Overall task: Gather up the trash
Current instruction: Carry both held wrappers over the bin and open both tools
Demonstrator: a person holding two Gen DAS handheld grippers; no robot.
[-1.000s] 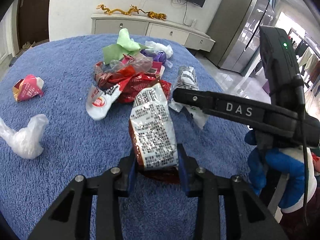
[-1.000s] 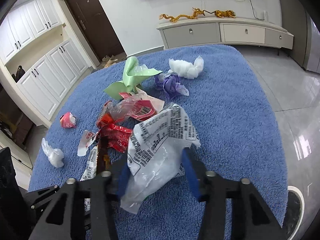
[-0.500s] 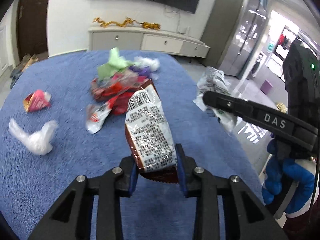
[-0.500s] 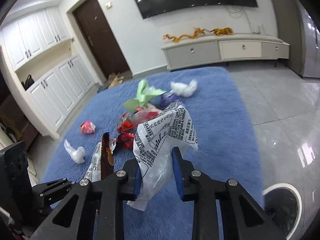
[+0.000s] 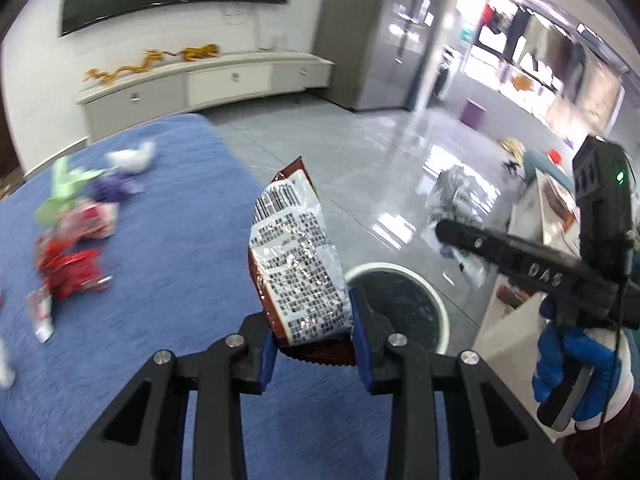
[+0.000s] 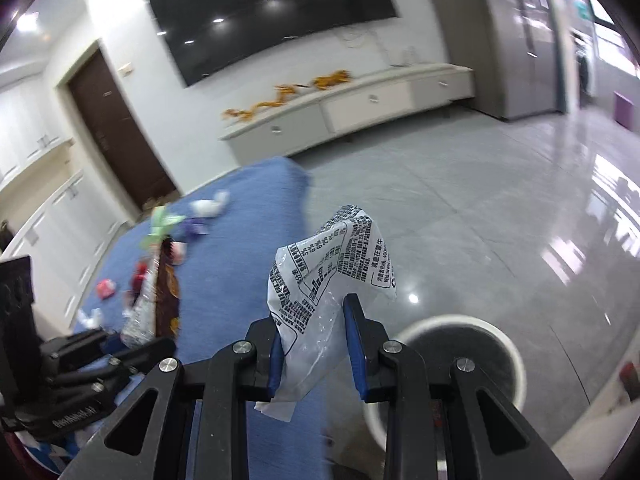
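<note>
the left claw (image 5: 312, 344) is clamped on the lower end of a brown snack bag (image 5: 298, 268), holding it upright and clear of the blue rug (image 5: 168, 264), probably so it can drop straight into the bin (image 5: 400, 312) with the white rim just beyond its tips. the right claw (image 6: 314, 354) pinches a crumpled white wrapper (image 6: 330, 276) by its lower part, beside that same bin (image 6: 468, 356). more trash (image 5: 76, 240) lies on the rug, well apart, not yet collected.
</note>
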